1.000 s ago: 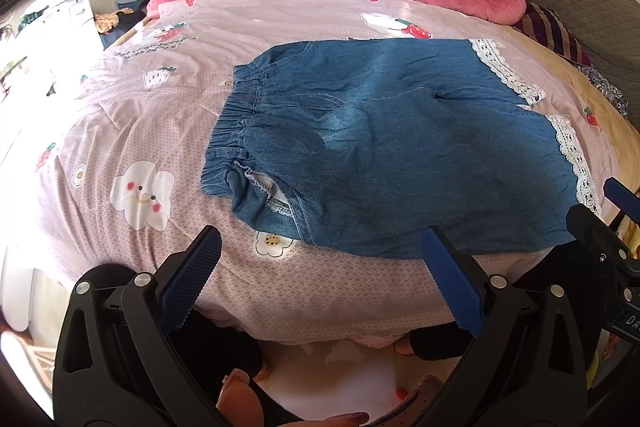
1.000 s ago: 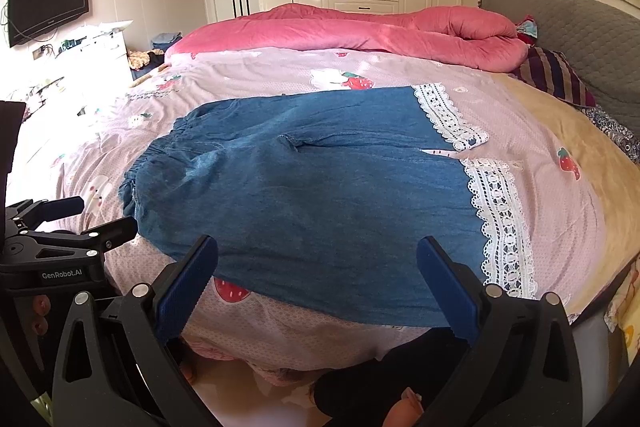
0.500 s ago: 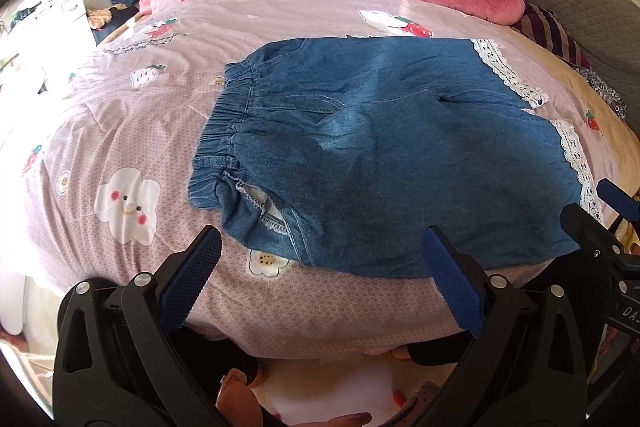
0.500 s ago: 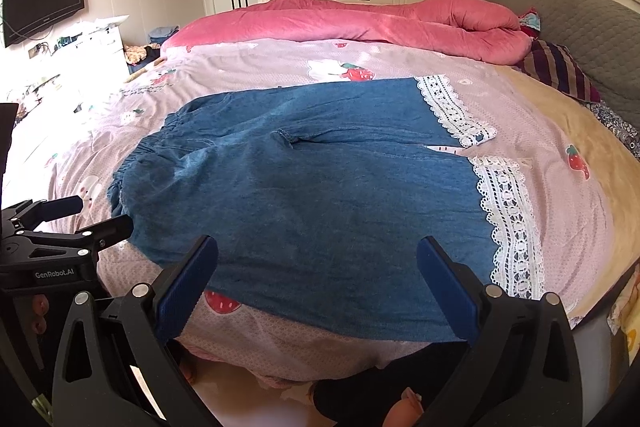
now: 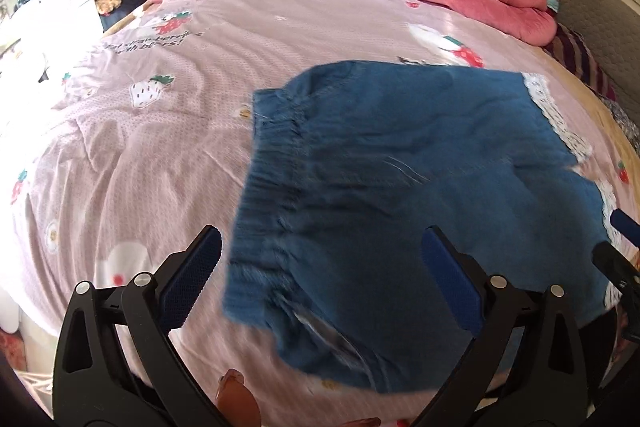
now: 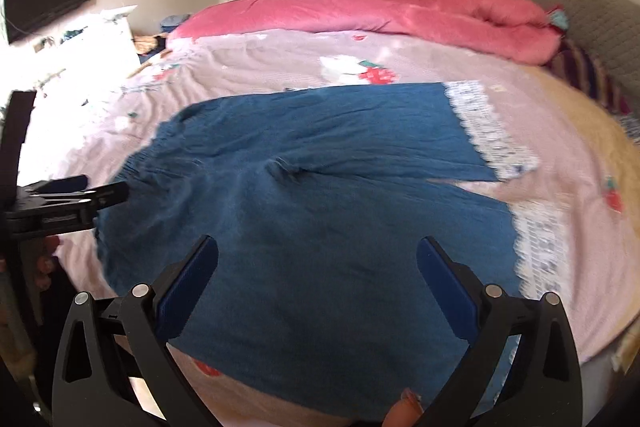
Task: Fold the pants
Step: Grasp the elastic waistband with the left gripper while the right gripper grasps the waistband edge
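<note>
Blue denim pants (image 5: 400,179) with white lace hems lie flat on the pink printed bedsheet (image 5: 160,147), waistband to the left, legs to the right. My left gripper (image 5: 320,271) is open and empty, above the near waistband corner. My right gripper (image 6: 318,275) is open and empty, above the near leg of the pants (image 6: 320,207). The lace hems (image 6: 540,247) lie to its right. The left gripper shows at the left edge of the right wrist view (image 6: 68,197).
A rolled pink duvet (image 6: 380,15) lies along the far side of the bed. A grey headboard (image 6: 592,7) and striped pillow (image 6: 588,75) are at the right. A TV (image 6: 44,3), white desk and wardrobes stand beyond the bed.
Both grippers have moved forward and over the bed, closer to the pants. The pants have not moved. Both grippers stay open.
</note>
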{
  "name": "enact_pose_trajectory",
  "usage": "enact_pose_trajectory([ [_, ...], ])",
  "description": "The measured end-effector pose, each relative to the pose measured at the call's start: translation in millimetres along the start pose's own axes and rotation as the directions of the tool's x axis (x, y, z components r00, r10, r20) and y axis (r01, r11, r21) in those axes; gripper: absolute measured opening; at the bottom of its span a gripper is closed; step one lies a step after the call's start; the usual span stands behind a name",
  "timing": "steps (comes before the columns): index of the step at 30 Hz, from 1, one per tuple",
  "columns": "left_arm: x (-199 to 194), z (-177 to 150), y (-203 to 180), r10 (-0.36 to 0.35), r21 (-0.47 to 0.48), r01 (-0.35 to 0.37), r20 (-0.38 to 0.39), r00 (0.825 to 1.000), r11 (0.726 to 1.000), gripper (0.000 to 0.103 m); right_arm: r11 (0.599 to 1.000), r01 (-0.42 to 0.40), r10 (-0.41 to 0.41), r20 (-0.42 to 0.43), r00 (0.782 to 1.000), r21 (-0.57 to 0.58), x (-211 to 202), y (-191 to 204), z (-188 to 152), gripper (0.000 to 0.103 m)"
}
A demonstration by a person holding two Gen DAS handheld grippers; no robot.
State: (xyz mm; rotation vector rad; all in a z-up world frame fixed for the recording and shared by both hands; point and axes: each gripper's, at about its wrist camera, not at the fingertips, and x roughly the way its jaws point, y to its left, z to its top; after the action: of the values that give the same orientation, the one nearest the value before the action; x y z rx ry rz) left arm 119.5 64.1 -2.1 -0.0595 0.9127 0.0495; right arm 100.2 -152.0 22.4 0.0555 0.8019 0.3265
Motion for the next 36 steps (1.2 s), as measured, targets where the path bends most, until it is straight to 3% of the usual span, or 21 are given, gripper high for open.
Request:
enact_pose_trajectory([
  [2, 10.4, 15.8, 10.1, 0.006, 0.000, -0.006, -0.003, 1.000, 1.000, 0.094, 0.997, -0.079, 0.080, -0.028, 0.996, 0.024, 14.6, -3.0, 17.9, 0.099],
  [4, 22.4, 30.7, 19.8, 0.003, -0.011, -0.003, -0.017, 1.000, 1.000, 0.094, 0.994, -0.110, 0.111, -0.039, 0.993, 0.020, 25.3, -2.9, 33.8, 0.099],
  [7, 47.5, 53.7, 35.9, 0.006, -0.028, -0.007, -0.046, 0.999, 1.000, 0.094, 0.993, -0.108, 0.107, -0.033, 0.994, -0.044, 41.4, 2.0, 57.7, 0.099],
  [12, 86.9, 82.1, 44.1, 0.008, 0.029, -0.006, -0.072, 0.997, 1.000, 0.094, 0.991, -0.102, 0.094, -0.086, 0.992, -0.089, 80.5, -0.9, 89.3, 0.099],
  [17, 109.1, 99.7, 42.1, -0.005, 0.065, 0.009, -0.062, 0.998, 0.998, 0.093, 0.982, -0.046, 0.027, -0.109, 0.994, -0.181, 114.2, -3.3, 112.9, 0.099],
  [21, 122.1, 106.7, 42.0, -0.033, 0.082, 0.039, -0.072, 0.997, 0.996, 0.070, 0.969, -0.034, 0.002, -0.133, 0.991, -0.246, 139.6, -1.3, 131.0, 0.099],
  [23, 128.7, 107.8, 42.5, -0.087, 0.076, 0.095, -0.097, 0.991, 0.993, 0.051, 0.958, -0.034, -0.007, -0.142, 0.990, -0.286, 151.3, 3.0, 139.4, 0.099],
  [26, 134.5, 107.4, 38.2, -0.070, 0.119, 0.082, -0.098, 0.993, 0.989, 0.039, 0.935, -0.040, -0.017, -0.155, 0.988, -0.353, 165.7, 13.2, 149.4, 0.099],
  [29, 134.4, 107.7, 38.9, -0.080, 0.125, 0.091, -0.086, 0.993, 0.988, 0.032, 0.909, -0.055, -0.021, -0.177, 0.984, -0.413, 182.7, 22.7, 157.9, 0.099],
  [36, 114.6, 110.6, 48.2, -0.141, 0.104, 0.140, -0.004, 0.990, 0.985, 0.031, 0.844, -0.096, -0.046, -0.250, 0.967, -0.528, 220.5, 46.8, 177.0, 0.099],
])
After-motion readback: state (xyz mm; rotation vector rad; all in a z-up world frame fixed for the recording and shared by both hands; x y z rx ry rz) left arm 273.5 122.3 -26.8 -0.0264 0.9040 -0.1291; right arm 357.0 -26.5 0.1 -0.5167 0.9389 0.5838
